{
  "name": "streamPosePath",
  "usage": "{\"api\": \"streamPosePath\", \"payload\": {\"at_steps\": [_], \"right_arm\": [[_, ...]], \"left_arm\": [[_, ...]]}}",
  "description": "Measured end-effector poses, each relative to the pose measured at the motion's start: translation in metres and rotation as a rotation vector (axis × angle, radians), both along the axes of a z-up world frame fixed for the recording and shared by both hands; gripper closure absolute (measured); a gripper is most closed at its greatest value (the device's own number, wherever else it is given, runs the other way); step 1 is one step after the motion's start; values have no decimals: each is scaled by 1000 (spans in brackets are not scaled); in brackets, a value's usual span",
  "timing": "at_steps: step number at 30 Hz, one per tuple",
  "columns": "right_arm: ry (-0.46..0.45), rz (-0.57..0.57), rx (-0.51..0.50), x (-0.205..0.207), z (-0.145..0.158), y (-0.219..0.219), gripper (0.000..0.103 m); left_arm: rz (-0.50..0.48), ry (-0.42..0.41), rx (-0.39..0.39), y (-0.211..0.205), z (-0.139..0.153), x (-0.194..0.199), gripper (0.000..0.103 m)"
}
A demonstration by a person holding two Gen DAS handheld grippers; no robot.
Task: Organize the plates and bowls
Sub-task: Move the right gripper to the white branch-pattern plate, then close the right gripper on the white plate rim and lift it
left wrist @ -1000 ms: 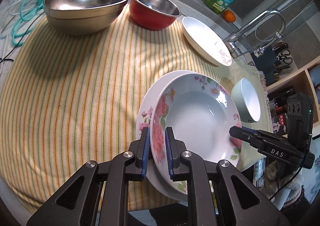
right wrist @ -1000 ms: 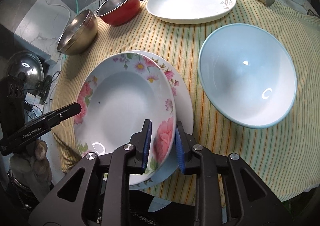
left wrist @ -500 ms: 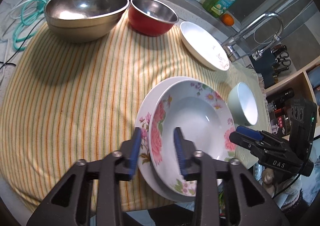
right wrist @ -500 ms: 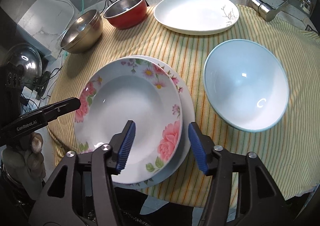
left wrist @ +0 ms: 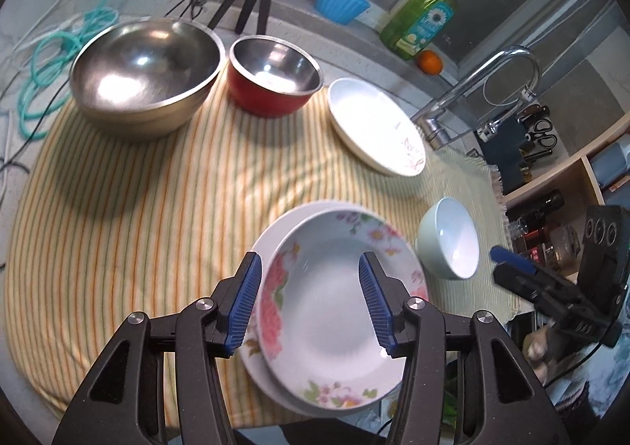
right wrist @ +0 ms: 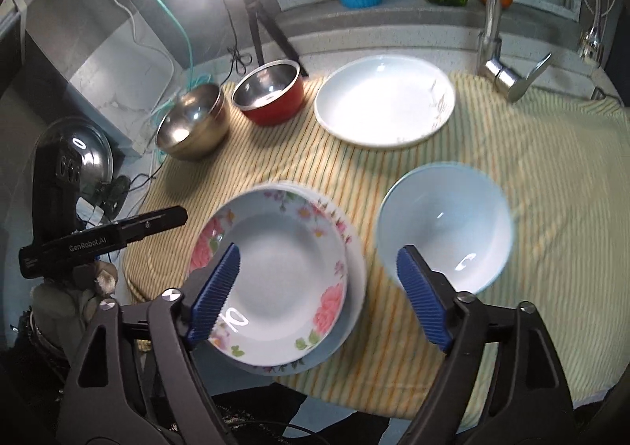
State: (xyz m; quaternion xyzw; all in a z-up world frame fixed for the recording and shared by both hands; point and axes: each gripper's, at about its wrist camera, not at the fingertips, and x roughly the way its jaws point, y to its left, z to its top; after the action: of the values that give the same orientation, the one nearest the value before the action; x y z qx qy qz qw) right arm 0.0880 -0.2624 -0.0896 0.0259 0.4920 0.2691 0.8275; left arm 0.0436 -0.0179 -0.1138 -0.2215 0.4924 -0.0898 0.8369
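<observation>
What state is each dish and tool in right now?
Rose-patterned deep plate: stacked on a floral flat plate, released.
Pale blue ceramic bowl: upright, empty.
White plate with twig print: flat on the striped cloth, empty.
Red steel-lined bowl: upright, empty.
Large steel bowl: upright, empty.
Left tool: open, has just been opening.
Right tool: open, has just been opening.

Both grippers point steeply downward, side by side and apart. The left gripper (left wrist: 311, 299) has just been opening; its blue-padded fingers (left wrist: 246, 303) stand parted with nothing pressed between them. The right gripper (right wrist: 321, 297) has just been opening too, its jaws spread wider. A hand (right wrist: 71, 287), seemingly gloved though blurred, holds the left tool.
</observation>
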Motion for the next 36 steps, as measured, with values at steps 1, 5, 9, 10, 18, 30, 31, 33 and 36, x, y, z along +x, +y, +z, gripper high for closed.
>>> {"api": "streamPosePath", "payload": {"at_steps": [1,5,9,10,18,30,31,33,36], "right_arm": [[-12,-8,0,5,4,-6,17],[-44,-39,3,25,18,-28,17],[-75,-51,-5,49,26,-47,17],[-70,-47,15,58,27,-54,17],[-66,-21,-2,118,21,-78,19],[-42,136,-103,196,-10,-49,48],[-36,146,-104,202,-13,-47,48],[-30,165,-115,213,-20,-39,50],[-20,186,-130,225,-29,-30,54]], "left_arm": [[-1,-6,-1,-2,2,3,53],[1,-31,-3,-9,8,16,53],[1,-53,-7,-17,13,30,53],[1,-56,-8,-19,14,33,53],[30,-64,-19,-43,9,66,53],[97,-43,-10,-63,-10,108,55],[107,-40,-9,-64,-12,112,55],[119,-30,-8,-65,-17,118,56],[131,-16,-1,-65,-23,127,57]]}}
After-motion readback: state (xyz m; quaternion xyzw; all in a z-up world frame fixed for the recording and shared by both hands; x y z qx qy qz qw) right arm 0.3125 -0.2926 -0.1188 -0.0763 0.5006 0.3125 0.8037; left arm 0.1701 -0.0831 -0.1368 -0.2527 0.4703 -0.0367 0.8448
